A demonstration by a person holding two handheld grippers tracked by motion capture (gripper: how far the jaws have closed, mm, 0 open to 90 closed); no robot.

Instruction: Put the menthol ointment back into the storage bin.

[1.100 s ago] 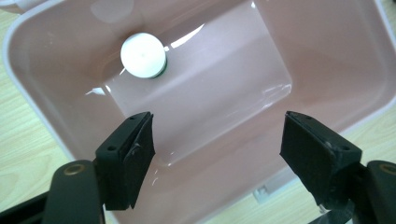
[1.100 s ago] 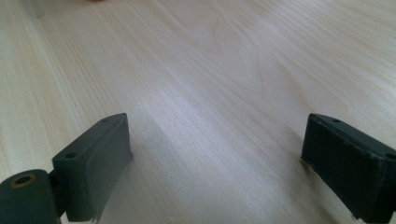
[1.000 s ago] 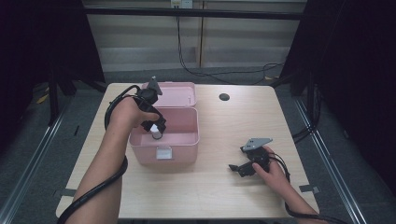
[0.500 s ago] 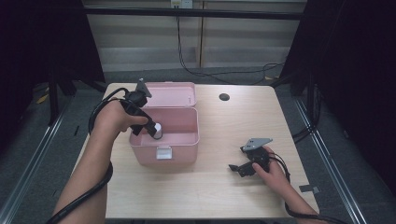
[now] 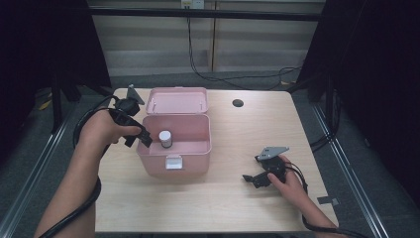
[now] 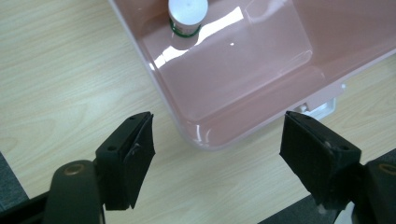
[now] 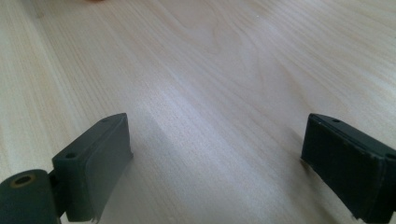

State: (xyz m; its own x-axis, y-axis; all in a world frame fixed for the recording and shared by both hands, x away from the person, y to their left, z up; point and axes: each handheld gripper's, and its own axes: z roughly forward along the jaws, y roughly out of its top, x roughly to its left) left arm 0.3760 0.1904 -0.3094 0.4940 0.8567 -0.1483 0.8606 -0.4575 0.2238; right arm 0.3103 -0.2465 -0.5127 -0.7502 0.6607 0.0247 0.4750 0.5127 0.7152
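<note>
Standing inside pink box (image 5: 174, 148), bottle (image 5: 165, 138) just beyond empty left claw (image 5: 140, 138).

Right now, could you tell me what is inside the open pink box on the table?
Inside the pink box stands one small white-capped bottle, upright near its left wall. The floor around it looks bare; the high view cannot see the strip just behind the front wall.

Left gripper (image 5: 137, 135): black body, grey three-cornered plate behind jaws, thick black cable looping back from rear along bare forearm. No sleeve visible on either arm.

Right gripper (image 5: 253, 179): same black body, grey three-cornered plate above jaws, thin black cable trailing behind.

Jaws: flat rectangular black pads, matte, small round holes near pad corners; brass-coloured pivot ring below one pad of each gripper.
</note>
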